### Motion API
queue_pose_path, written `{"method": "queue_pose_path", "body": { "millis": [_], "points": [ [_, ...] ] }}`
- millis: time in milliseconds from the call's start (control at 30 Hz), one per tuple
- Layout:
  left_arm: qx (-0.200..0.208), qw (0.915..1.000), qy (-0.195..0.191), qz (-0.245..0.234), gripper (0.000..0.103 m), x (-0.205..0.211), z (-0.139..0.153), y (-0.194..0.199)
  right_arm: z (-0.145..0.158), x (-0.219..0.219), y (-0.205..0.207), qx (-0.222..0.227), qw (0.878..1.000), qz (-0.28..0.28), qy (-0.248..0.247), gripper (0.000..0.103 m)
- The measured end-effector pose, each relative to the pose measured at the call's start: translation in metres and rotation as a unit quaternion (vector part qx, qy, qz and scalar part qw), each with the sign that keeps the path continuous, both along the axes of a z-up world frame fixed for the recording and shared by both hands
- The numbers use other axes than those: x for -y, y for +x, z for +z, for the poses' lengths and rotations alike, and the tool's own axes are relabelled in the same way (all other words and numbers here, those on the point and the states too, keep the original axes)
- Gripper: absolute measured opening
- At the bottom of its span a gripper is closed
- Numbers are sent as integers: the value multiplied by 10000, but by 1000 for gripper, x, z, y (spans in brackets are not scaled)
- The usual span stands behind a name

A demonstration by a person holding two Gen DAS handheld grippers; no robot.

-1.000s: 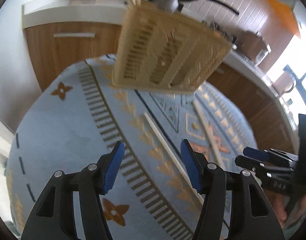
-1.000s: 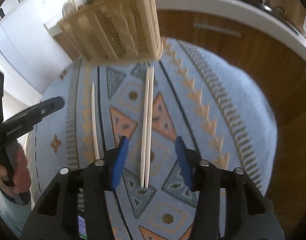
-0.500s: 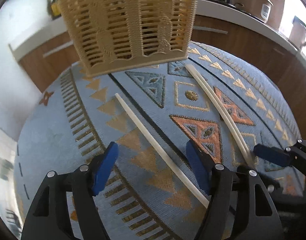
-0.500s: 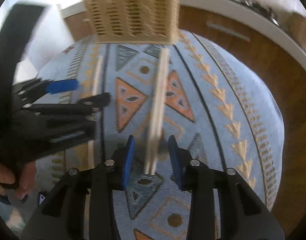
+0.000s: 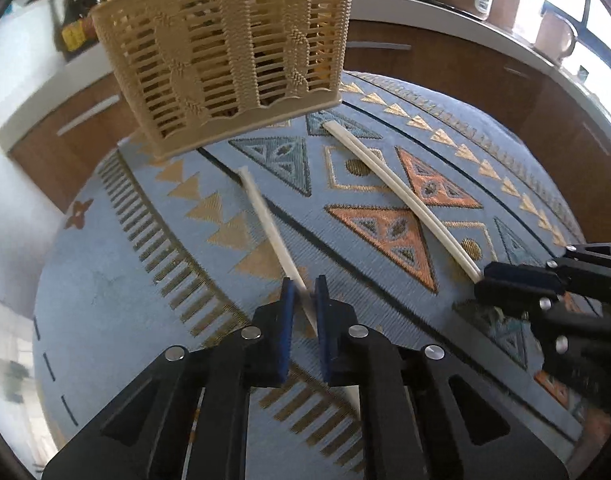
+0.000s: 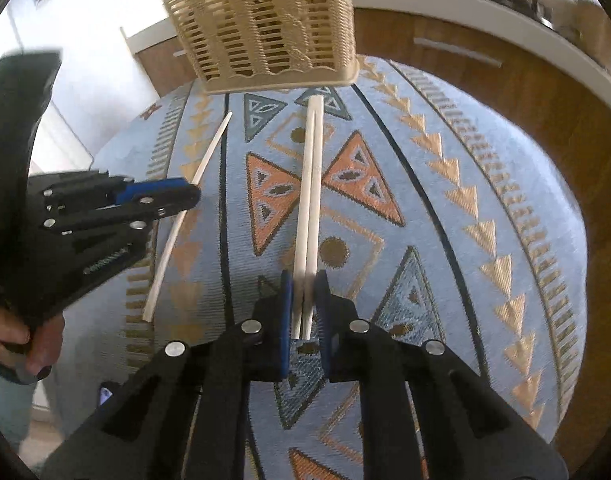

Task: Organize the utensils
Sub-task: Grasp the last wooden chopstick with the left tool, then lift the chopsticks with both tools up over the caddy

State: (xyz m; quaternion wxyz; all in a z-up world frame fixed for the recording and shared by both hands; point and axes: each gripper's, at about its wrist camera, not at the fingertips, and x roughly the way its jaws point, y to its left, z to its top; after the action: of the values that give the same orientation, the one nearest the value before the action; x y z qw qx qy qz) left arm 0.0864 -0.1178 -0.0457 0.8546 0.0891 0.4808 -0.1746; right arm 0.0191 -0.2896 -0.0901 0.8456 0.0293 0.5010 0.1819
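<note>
Both grippers, left [image 5: 303,292] and right [image 6: 304,286], apparently clamp chopsticks.

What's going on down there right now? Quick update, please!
Left gripper just closed on the single cream chopstick. Right gripper just closed on the cream chopstick pair. Tan slotted plastic basket ahead, path clear.

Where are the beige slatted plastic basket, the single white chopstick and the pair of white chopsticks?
Beige slatted plastic basket [image 5: 233,60]: left wrist view, front wall.
Single white chopstick [image 5: 265,216]: left wrist view, mid-shaft.
Pair of white chopsticks [image 6: 311,184]: right wrist view, mid-shaft.
</note>
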Motion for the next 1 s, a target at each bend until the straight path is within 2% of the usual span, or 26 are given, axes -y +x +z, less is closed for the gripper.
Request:
{"method": "queue_pose_path", "body": {
  "millis": [167,433,500,600,700,800,900,1000],
  "points": [
    [-163,9997,-20,-203,4,-23,-1,-2,3,-1,-7,-147,9998,-109,125,9],
    [-298,9994,-169,73,6,-51,-3,2,-1,-25,-16,22,9979,66,-641,10],
    [-362,9991,-214,80,6,-52,-2,4,0,-25,-11,-98,9982,153,-565,13],
    [-421,9987,-278,34,10,-51,-2,14,5,-21,6,-250,9990,12,-369,25],
    [-504,9984,-262,-73,13,-45,-3,28,11,-20,34,-309,9993,-69,-212,25],
    [-682,9972,-207,-222,15,-40,-1,41,10,-22,60,-553,9984,-49,-95,25],
    [-894,9952,-137,-375,18,-37,1,49,4,-27,85,-842,9964,4,-128,25],
    [-1041,9932,-19,-526,18,-33,2,56,5,-30,97,-919,9955,-37,-227,25]
  ]
}}
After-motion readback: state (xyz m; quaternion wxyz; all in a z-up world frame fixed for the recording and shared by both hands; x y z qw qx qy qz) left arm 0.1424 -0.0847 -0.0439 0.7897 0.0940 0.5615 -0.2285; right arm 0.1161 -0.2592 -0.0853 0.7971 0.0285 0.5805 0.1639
